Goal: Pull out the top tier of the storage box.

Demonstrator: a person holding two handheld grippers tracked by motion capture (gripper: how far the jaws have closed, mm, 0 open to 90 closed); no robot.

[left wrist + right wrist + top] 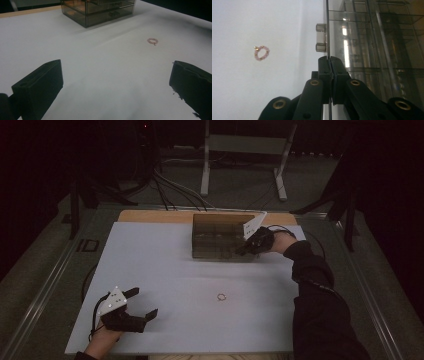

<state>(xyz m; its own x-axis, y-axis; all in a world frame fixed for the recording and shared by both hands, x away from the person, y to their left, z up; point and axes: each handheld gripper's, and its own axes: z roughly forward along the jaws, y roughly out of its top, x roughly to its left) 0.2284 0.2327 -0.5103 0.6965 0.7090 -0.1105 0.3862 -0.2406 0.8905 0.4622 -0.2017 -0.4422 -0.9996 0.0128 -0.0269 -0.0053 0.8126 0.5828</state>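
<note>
A smoky clear drawer box (220,237) stands at the back of the white table. My right gripper (244,249) is at its front right corner. In the right gripper view, the jaws of my right gripper (329,60) are pressed together on the thin front panel of a drawer (327,27), just below its small handle (321,37). A small pink beaded ring (221,296) lies on the table; it is also visible as the ring (152,41) and the ring (261,53). My left gripper (142,302) rests near the front left, its jaws wide apart with nothing between them (116,72).
The white board (165,270) covers a wooden table whose far edge (150,216) shows behind it. The drawer box (100,10) has several compartments. A metal stand (245,165) and cables (175,190) sit on the floor beyond.
</note>
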